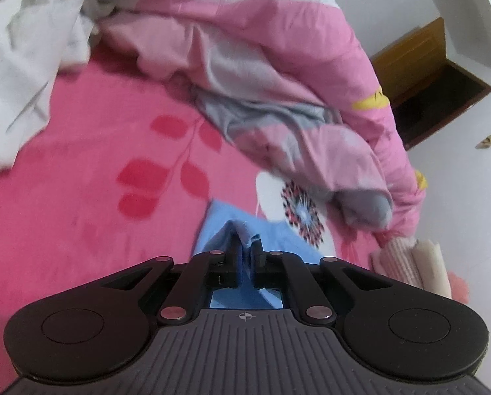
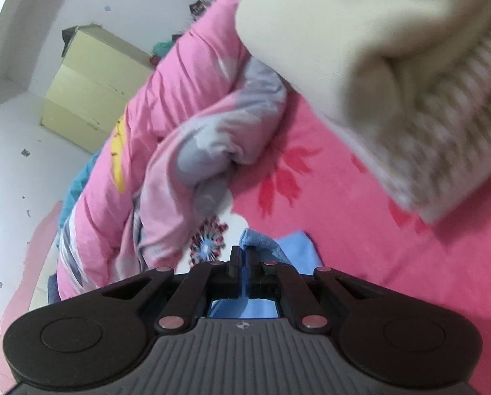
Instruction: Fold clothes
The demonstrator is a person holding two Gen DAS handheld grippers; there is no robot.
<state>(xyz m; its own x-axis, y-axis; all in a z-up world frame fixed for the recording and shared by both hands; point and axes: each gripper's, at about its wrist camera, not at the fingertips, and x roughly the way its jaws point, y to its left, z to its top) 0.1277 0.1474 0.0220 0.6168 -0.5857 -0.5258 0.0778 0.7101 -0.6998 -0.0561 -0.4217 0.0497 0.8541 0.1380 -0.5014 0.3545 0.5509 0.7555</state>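
In my left wrist view, my left gripper [image 1: 244, 256] has its fingers pinched tight on a bit of the blue cloth [image 1: 280, 238], and the pinched bit stands up like a little tent. The rest of the blue cloth lies low on the pink bed sheet [image 1: 81, 171], just in front of my fingers. So I think I am in the middle of a fold, holding one edge up. Past the cloth I see a big pink quilt [image 1: 278, 65] all bunched up, a white blanket [image 1: 21, 49] at the far left, and a small stack of folded clothes [image 1: 413, 263] at the right. Beyond the bed there is a white floor and a brown wooden thing [image 1: 426, 75]. In my right wrist view, my right gripper [image 2: 244, 258] is also closed on the blue cloth [image 2: 295, 247], with a thin blue edge squeezed between its fingers. The cloth spreads out a little to the right on the sheet. A cream knit sweater [image 2: 393, 82] is very near this camera, up at the right, and looks blurry. The pink quilt runs along the left, and a pale yellow cabinet [image 2: 87, 92] stands on the floor behind it. Next, I think both hands need to carry their edges together, keeping them level, and lay them down flat so the corners match.
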